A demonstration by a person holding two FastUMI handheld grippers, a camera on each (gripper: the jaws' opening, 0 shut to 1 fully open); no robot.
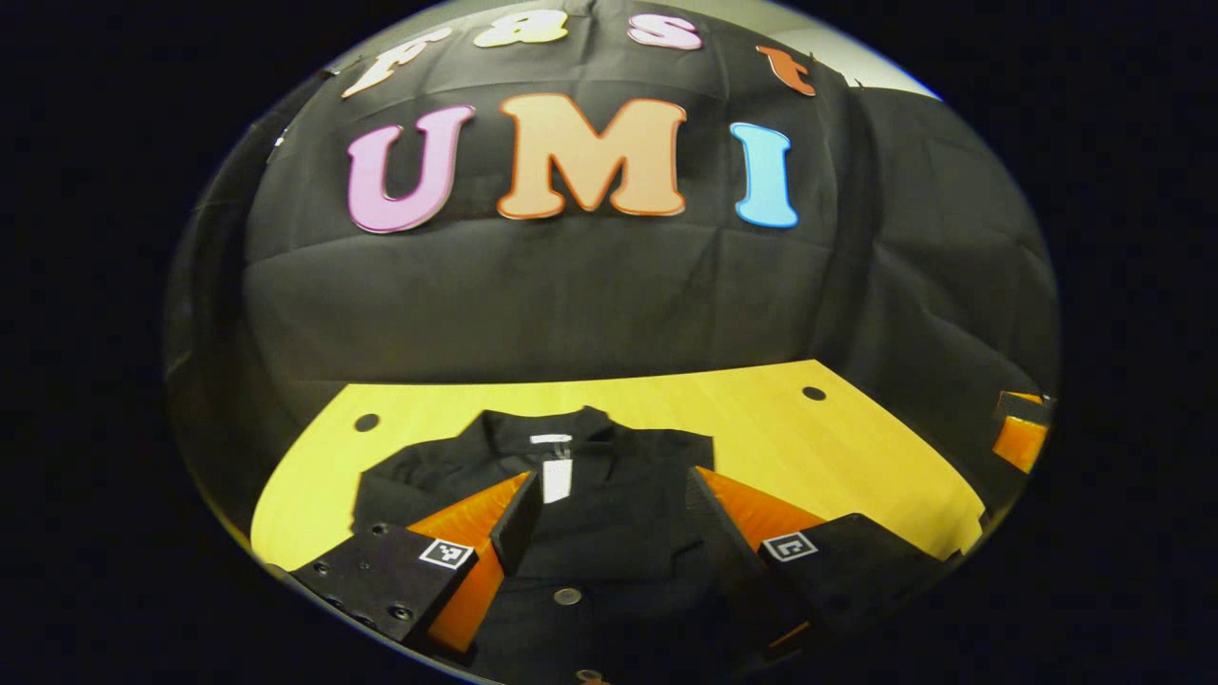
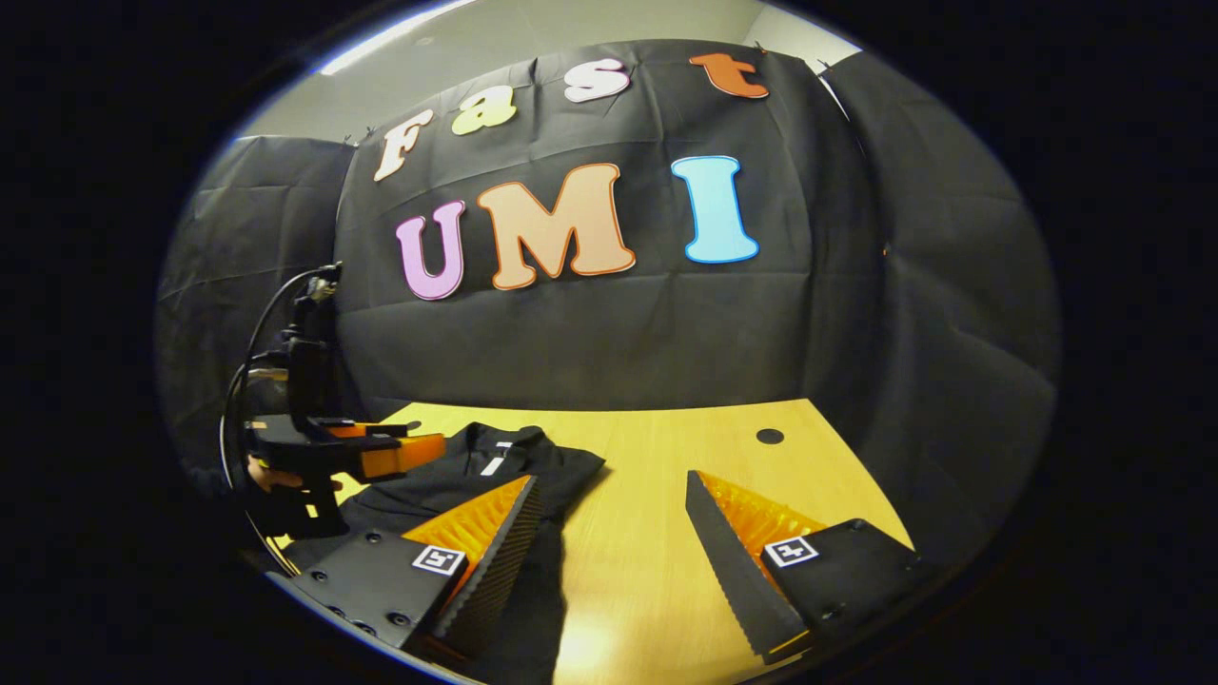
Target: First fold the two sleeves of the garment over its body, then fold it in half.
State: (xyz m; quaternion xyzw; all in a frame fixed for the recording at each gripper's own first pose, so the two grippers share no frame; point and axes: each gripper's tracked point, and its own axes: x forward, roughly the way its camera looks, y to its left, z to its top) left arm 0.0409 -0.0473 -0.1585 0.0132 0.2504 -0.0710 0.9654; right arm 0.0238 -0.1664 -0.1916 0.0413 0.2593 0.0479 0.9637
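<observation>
Item: black garment (image 1: 609, 495), lying flat on the yellow table (image 1: 809, 447), collar at 12 o'clock in the left gripper view, buttons toward 6.
Item: my left gripper (image 1: 609, 533), fingers spread wide, poised above the garment's middle.
Item: my right gripper (image 2: 614, 533), fingers spread wide over bare table, garment edge at 9 o'clock.
Item: my left gripper again, at 9 o'clock in the right gripper view.

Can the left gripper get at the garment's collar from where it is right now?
Probably yes. The left gripper is open over the garment, and the collar lies just ahead of its fingertips on the table, with nothing between them. The right gripper is off to the side.
</observation>
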